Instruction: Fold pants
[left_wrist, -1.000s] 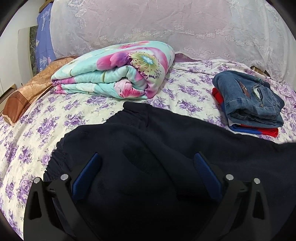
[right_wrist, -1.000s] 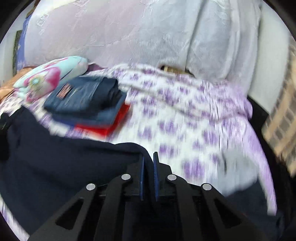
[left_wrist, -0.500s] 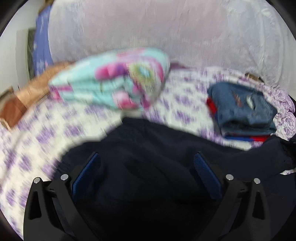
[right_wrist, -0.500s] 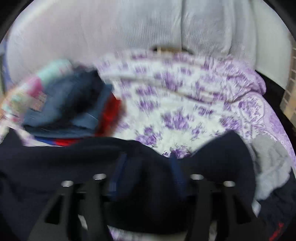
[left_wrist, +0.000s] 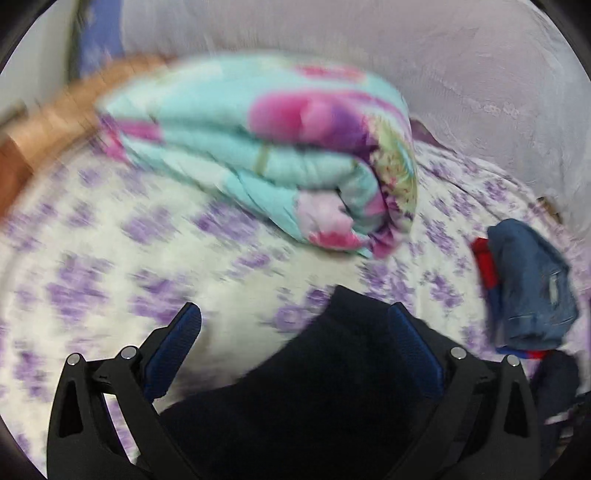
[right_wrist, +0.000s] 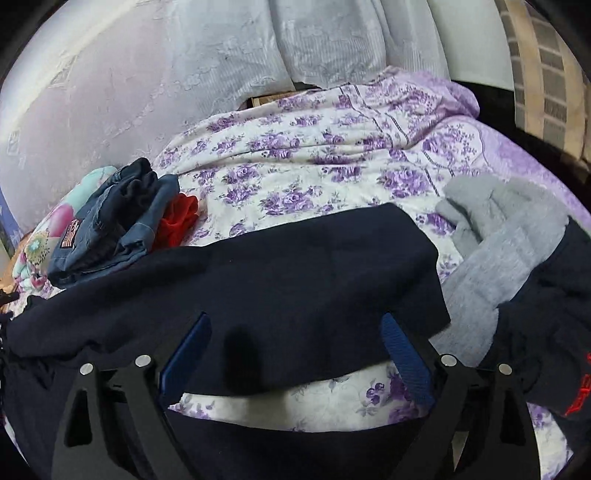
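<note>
Dark navy pants (right_wrist: 277, 266) lie across the purple-flowered bedsheet (right_wrist: 314, 155), with one folded layer on top near my right gripper. My right gripper (right_wrist: 295, 323) hovers low over that fold. Its jaws are opening wide; the cloth lies below and between the blue pads (right_wrist: 404, 354), and neither pad presses on it. In the blurred left wrist view, an end of the pants (left_wrist: 332, 387) fills the lower right. My left gripper (left_wrist: 295, 325) is open above it, one pad over the cloth and the other over bare sheet (left_wrist: 110, 258).
A folded turquoise and pink quilt (left_wrist: 277, 155) lies at the back left. Folded jeans (right_wrist: 110, 221) sit stacked on a red garment beside the pants. At the right lie a grey garment (right_wrist: 498, 236) and a dark one with red lettering (right_wrist: 554, 332). White lace fabric (right_wrist: 147, 81) hangs behind the bed.
My right gripper was shut on the pants cloth; it has opened wide and sunk, and the cloth now lies flat. My open left gripper has swung left, toward the end of the pants.
</note>
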